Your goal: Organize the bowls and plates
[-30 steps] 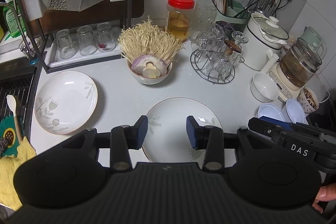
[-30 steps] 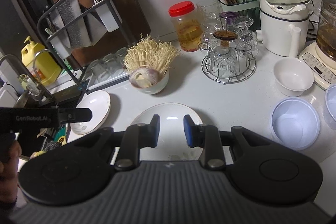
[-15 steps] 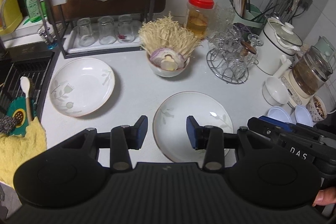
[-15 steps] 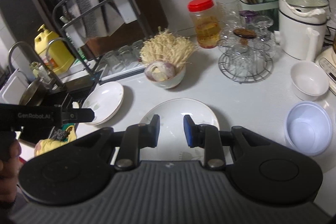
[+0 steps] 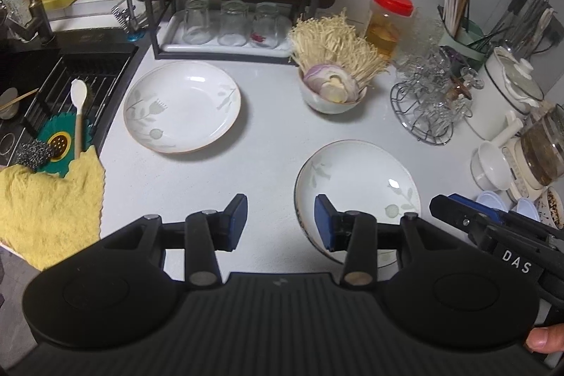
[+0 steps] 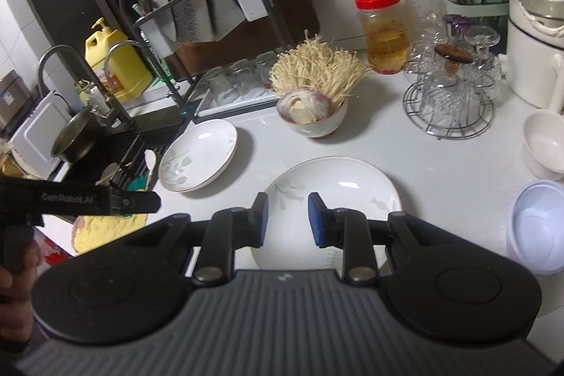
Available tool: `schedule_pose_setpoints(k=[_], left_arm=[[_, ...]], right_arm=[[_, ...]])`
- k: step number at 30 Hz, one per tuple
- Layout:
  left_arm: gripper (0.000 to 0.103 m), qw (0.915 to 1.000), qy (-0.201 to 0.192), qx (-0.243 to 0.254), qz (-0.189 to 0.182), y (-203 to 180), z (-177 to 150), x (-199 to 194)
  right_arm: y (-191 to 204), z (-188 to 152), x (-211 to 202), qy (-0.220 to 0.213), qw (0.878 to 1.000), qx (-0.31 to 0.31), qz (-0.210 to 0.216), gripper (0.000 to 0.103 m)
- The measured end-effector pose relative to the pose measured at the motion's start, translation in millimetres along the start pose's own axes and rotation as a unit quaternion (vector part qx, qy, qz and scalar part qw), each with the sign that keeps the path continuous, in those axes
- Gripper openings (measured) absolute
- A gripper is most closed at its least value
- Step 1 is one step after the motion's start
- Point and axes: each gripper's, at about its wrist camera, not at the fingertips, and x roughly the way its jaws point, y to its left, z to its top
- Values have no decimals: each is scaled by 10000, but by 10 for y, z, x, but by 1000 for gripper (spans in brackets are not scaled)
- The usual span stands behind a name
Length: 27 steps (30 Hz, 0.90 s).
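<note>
Two white plates on a pale tabletop (image 5: 268,164). Left tongs (image 5: 280,222) released, nothing between them, jaws just opened a little wider; nearer plate (image 5: 356,178) just right of them, farther plate (image 5: 181,106) ahead and left. Right tongs (image 6: 287,219) parted and empty above the nearer plate (image 6: 335,185). Glazed china (probably slippery, breakable): best pinched at the rim.

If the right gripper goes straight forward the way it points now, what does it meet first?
Most likely the near plate. The right gripper points down at it, jaws open and empty, with nothing between. How high it is above the plate is unclear.
</note>
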Motion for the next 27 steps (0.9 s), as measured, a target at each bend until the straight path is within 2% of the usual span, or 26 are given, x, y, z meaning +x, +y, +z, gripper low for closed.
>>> schedule_pose_setpoints(k=[6, 16, 17, 20, 27], left_arm=[[50, 9998, 62, -189, 84, 167, 28, 54], [57, 9997, 126, -207, -38, 698, 389, 395], [57, 9997, 138, -189, -52, 770, 435, 447], [59, 9997, 181, -136, -114, 1014, 560, 622], [61, 9993, 273, -185, -200, 1687, 779, 1036]], right_arm=[[61, 5, 129, 138, 9997, 96, 174, 29], [286, 122, 436, 146, 9996, 247, -34, 29], [320, 139, 478, 156, 9994, 299, -78, 33], [428, 186, 611, 123, 9989, 438, -82, 54], [740, 290, 1037, 217, 9984, 519, -78, 56]])
